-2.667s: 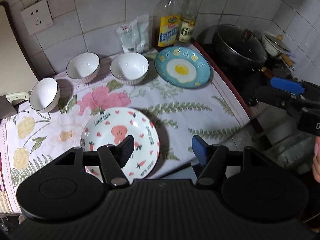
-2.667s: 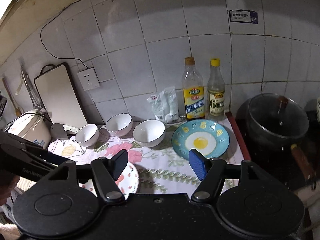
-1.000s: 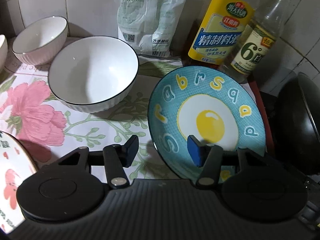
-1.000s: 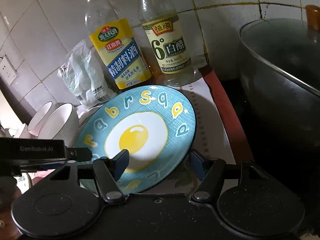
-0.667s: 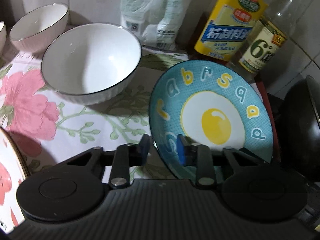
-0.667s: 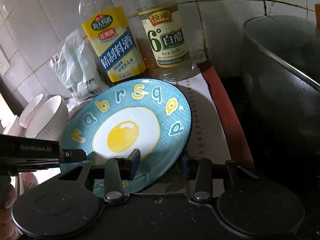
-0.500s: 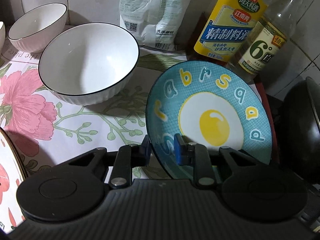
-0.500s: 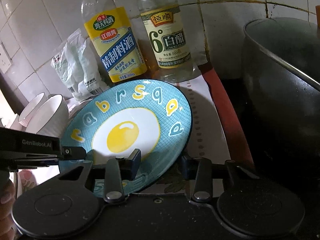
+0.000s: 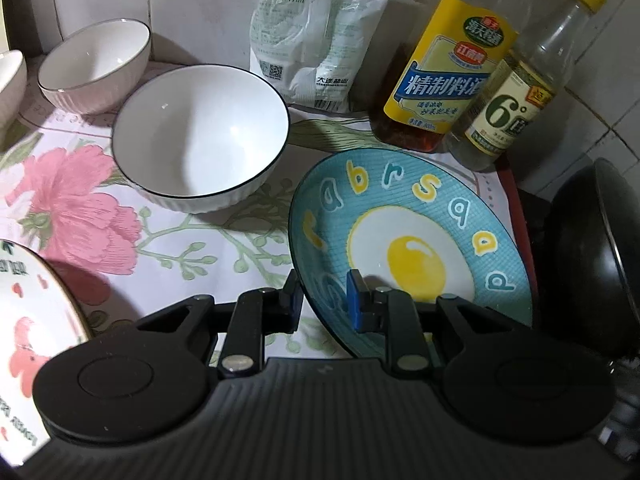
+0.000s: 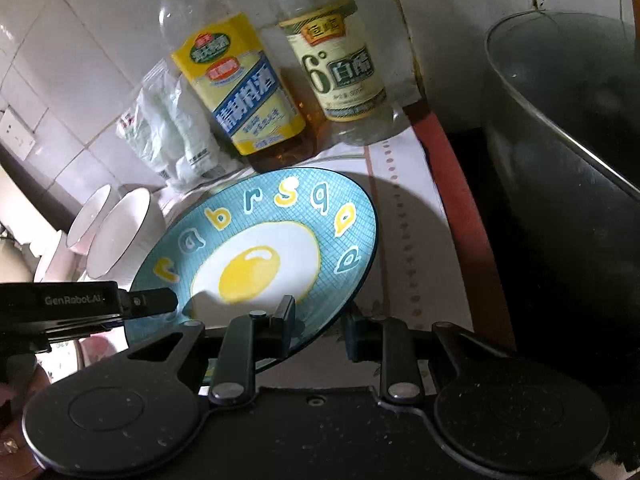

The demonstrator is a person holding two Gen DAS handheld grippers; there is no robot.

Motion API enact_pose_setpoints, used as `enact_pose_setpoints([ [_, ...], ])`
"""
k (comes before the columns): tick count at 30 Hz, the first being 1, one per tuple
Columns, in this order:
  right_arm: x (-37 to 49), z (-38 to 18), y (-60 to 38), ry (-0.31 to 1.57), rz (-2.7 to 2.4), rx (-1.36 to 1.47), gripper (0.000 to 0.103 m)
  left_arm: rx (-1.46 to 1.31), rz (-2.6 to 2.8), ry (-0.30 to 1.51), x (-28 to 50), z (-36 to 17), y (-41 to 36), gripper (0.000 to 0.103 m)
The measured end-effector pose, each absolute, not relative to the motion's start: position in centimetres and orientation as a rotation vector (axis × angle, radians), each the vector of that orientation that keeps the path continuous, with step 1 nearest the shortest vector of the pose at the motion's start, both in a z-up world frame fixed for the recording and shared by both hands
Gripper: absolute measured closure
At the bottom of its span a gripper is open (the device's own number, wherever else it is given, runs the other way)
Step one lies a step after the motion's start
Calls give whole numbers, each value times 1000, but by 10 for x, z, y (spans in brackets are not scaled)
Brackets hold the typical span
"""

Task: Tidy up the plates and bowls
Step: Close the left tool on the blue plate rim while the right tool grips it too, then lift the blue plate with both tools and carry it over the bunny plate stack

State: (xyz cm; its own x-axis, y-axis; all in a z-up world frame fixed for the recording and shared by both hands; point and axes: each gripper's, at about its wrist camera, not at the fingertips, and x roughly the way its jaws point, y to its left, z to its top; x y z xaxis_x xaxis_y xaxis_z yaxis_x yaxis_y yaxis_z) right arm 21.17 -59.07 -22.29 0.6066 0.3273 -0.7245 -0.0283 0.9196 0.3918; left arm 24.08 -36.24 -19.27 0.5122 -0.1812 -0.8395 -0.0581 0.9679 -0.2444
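We find both views mounted on the hand-held tools, each looking forward and steeply down along its own fingers, whose black housing fills the lower part of the frame. The left wrist view sits close over the surface (image 9: pixel 224 240), facing the tiled back wall, with the blue egg plate (image 9: pixel 448 216) right of centre and a white bowl (image 9: pixel 200 140) to the left. The right wrist view looks at the same blue egg plate (image 10: pixel 288 216) from its right side, equally close, with the dark pot (image 10: pixel 560 152) at its right edge. Both views share the plate and the two bottles (image 9: pixel 452 80) (image 10: pixel 240 100). The left tool (image 10: pixel 152 300) enters the right view from the left.
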Motion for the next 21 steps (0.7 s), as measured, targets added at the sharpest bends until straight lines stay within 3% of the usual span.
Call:
enact_pose_setpoints([
  [21, 148, -154, -544, 842, 225, 320, 73, -151, -180, 939, 167, -125, -315, 82],
])
